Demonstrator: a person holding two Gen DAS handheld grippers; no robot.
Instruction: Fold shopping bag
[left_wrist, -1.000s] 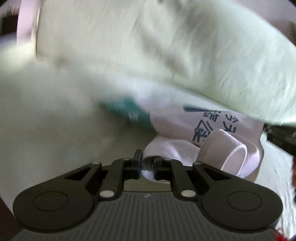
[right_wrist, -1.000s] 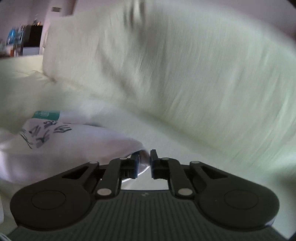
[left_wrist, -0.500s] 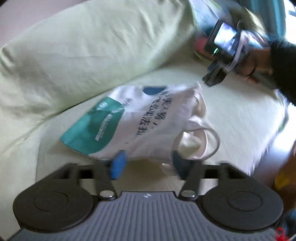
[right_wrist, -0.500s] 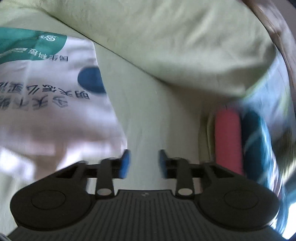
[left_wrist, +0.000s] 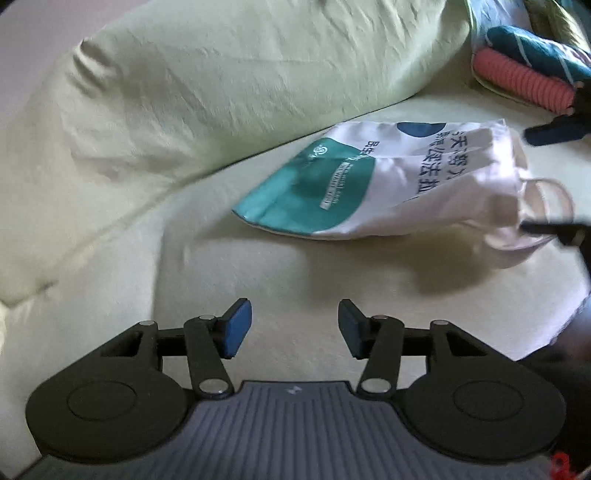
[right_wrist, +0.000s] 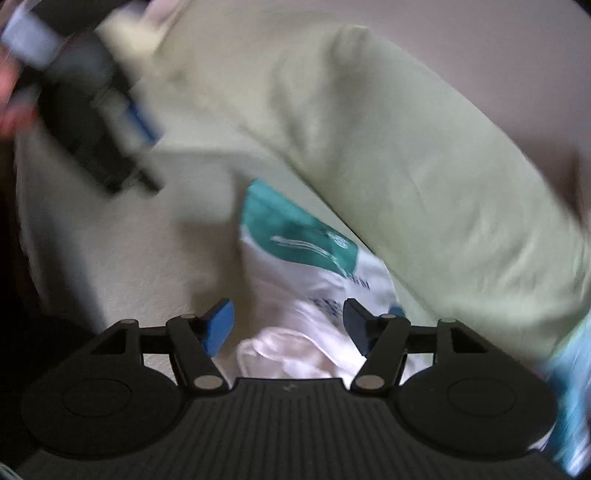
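The shopping bag (left_wrist: 391, 184) lies crumpled on the sofa seat (left_wrist: 258, 266) against the back cushion (left_wrist: 229, 81). Left tongs (left_wrist: 294, 325) gape over bare seat; right tongs (right_wrist: 288, 326) gape over the bag's handle end.

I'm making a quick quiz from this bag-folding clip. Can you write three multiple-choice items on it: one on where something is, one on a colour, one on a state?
1. Where does the shopping bag lie?
A. on the pale green cushioned seat
B. on a wooden floor
C. hung on a hook

2. What colour is the printed corner of the bag?
A. red
B. teal
C. yellow

3. How is the left gripper?
A. shut on the bag
B. shut on nothing
C. open, holding nothing

Answers: 1 A, the bag rests flat on the seat below the back cushion. 2 B, the corner patch is teal. 3 C, its blue pads stand apart over bare seat.
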